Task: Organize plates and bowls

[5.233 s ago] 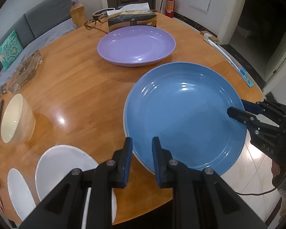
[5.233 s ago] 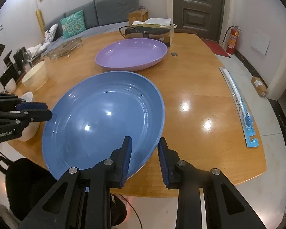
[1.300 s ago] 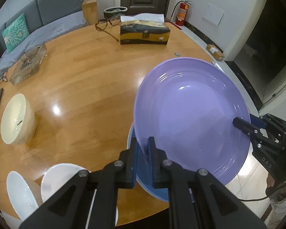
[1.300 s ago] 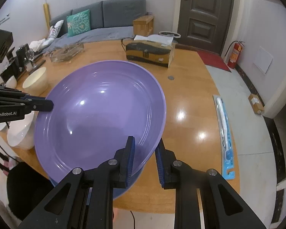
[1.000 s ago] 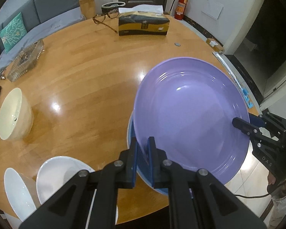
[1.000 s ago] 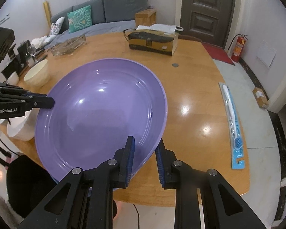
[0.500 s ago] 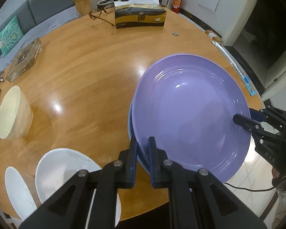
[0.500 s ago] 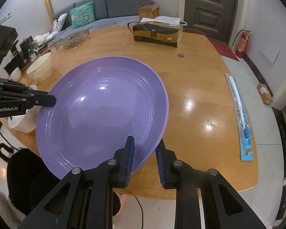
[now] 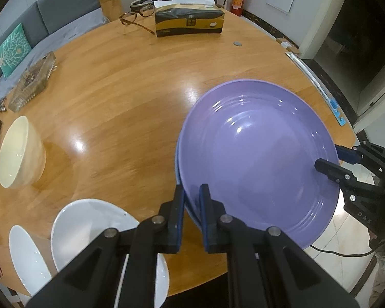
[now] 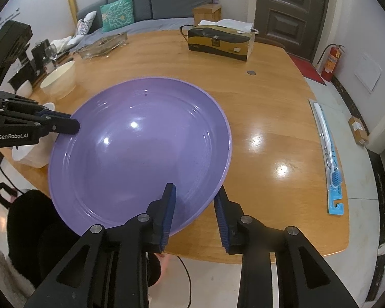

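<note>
we see only a thin sliver of the blue plate (image 9: pixel 178 159) under the purple plate (image 9: pixel 256 159), which hides the rest; in the right wrist view it is fully hidden. the white bowls (image 9: pixel 89 220) are partly behind the left gripper (image 9: pixel 191 200) and cut off by the edge. the print on the tissue box (image 10: pixel 219 42) is too small to read

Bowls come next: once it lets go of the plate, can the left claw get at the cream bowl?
Probably yes. The left claw is shut on the purple plate, but the cream bowl stands upright on the table with bare wood between them.
</note>
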The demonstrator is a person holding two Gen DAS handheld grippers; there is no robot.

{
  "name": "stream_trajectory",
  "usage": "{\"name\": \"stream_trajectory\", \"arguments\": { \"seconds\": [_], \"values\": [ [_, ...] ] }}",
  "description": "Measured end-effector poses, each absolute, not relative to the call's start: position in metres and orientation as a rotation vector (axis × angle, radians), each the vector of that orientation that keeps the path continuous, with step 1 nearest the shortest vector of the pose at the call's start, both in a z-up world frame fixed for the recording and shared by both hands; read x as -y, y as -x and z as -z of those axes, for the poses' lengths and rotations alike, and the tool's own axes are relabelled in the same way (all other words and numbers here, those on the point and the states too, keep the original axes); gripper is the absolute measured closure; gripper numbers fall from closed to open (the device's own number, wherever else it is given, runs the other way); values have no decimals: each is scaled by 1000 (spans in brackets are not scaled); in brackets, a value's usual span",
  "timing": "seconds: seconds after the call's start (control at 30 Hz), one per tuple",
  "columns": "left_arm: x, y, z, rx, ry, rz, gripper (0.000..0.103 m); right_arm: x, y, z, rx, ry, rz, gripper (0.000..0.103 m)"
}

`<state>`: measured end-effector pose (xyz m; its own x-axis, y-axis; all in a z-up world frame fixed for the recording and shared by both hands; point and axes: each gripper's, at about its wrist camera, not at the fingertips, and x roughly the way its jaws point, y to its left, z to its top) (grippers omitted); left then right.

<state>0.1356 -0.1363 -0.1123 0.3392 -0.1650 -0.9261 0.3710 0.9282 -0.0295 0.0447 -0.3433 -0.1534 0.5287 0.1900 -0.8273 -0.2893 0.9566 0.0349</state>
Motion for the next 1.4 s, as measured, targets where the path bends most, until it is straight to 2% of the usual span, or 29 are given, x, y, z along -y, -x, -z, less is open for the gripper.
{"name": "stream_trajectory", "arguments": {
  "seconds": [0.43, 0.6, 0.67, 0.73, 0.93, 1.07, 1.17, 1.4],
  "values": [
    [129, -135, 110, -1172, -195, 355, 93, 339, -37, 136, -930, 125, -299, 77],
    [110, -134, 89, -1129, -154, 358, 93, 326, -29, 117, -878, 121, -332, 77],
    [97, -133, 77, -1104, -127, 354, 88, 317, -25, 110, -856, 124, -353, 76],
    [86, -130, 68, -1081, -114, 349, 78, 304, -22, 102, -828, 123, -387, 76],
    [38, -117, 51, -1030, -85, 304, 76, 266, -17, 84, -757, 103, -495, 76],
    [8, -106, 54, -1016, -78, 266, 74, 234, -16, 82, -732, 117, -566, 75],
    [-10, -100, 62, -1013, -67, 252, 74, 215, -17, 87, -727, 126, -606, 69],
    [-34, -83, 90, -1027, -22, 282, 74, 176, -19, 108, -775, 138, -672, 69]
  ]
}}
